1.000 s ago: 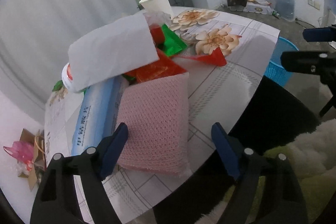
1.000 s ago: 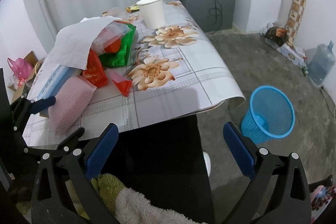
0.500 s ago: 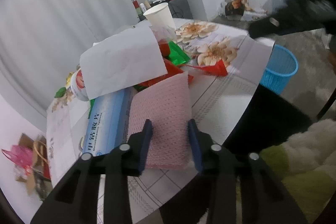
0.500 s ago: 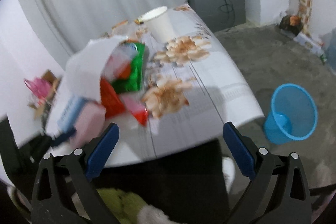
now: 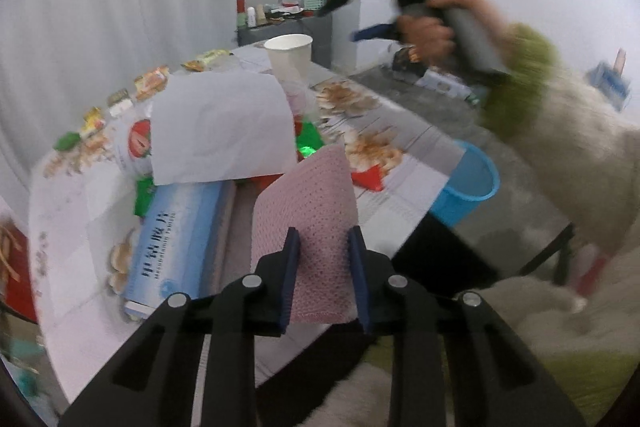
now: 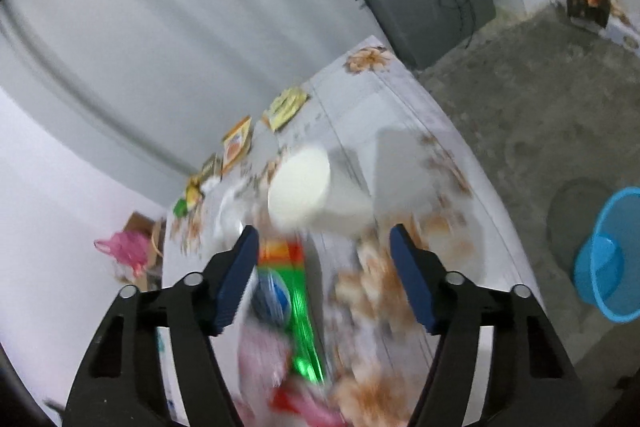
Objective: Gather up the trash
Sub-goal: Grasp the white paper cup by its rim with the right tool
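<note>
1. Pink mesh pad sits nearest us, pinched between the blue pads of our left gripper; its jaws are closing on it, and it is tilted up off the table.
2. Just beside it lies a blue box, with a white sheet draped over red and green wrappers behind.
3. Our right gripper hangs over the middle of the table, jaws closing with nothing yet pressed between them; a green wrapper lies below and the paper cup just ahead, so we judge the cup the target.
4. Small snack packets line the far edge.
5. On the floor well apart stands the blue bin; we cannot tell whether anything is in it, and nearly all the trash is still on the table, so we reckon the task barely begun.
</note>
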